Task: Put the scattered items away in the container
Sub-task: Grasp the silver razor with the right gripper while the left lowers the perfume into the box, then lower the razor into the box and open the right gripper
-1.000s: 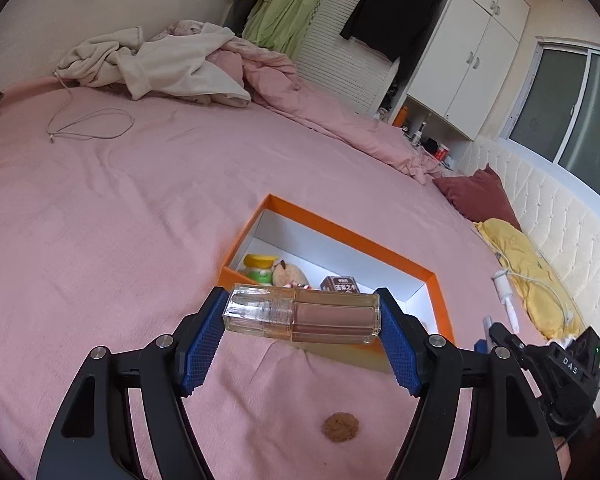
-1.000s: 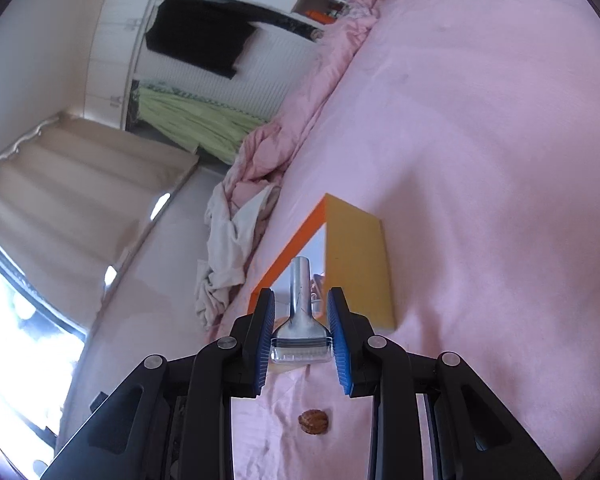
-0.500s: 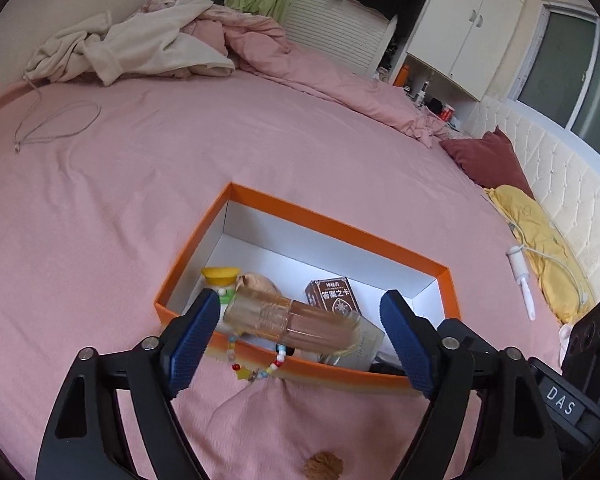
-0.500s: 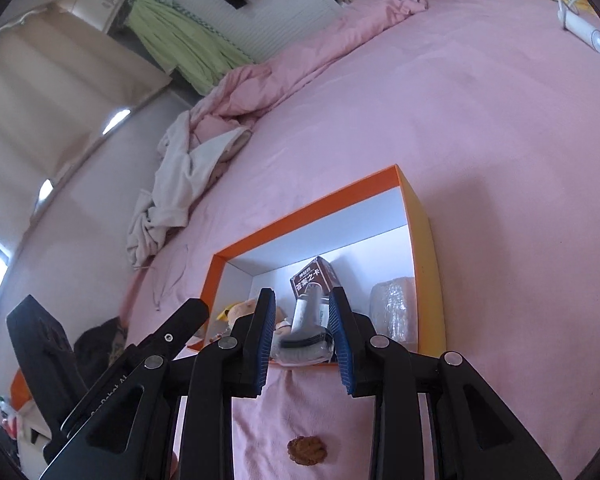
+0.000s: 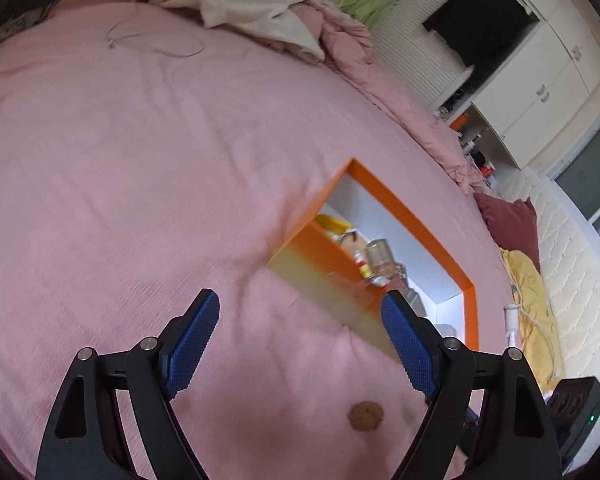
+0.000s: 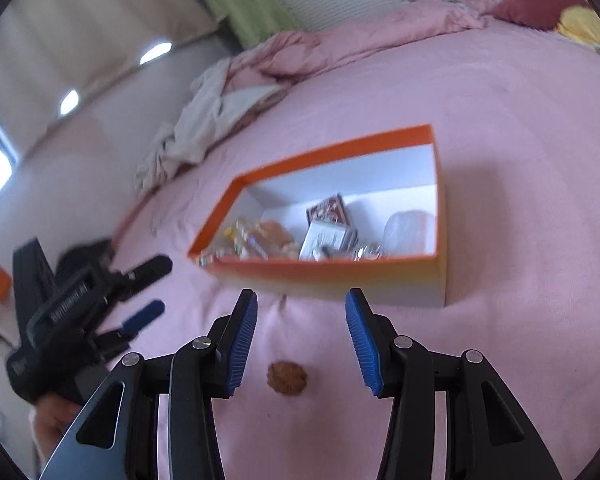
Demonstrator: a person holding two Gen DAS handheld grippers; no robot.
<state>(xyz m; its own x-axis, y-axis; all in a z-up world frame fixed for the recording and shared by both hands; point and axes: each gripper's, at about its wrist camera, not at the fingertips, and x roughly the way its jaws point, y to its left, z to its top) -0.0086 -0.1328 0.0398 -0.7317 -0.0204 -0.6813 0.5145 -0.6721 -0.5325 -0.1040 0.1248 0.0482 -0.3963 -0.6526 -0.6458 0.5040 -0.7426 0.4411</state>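
While the left gripper (image 5: 300, 334) hangs over the pink bed (image 5: 140, 184) with its jaws spread and nothing between them, the right gripper (image 6: 301, 338) has its jaws opening, likewise empty. Just beyond both sits the orange box (image 6: 380, 272) (its contents blurred, a small carton (image 6: 327, 211) among them). A brown cookie (image 6: 286, 377) lies on the bed just before the box
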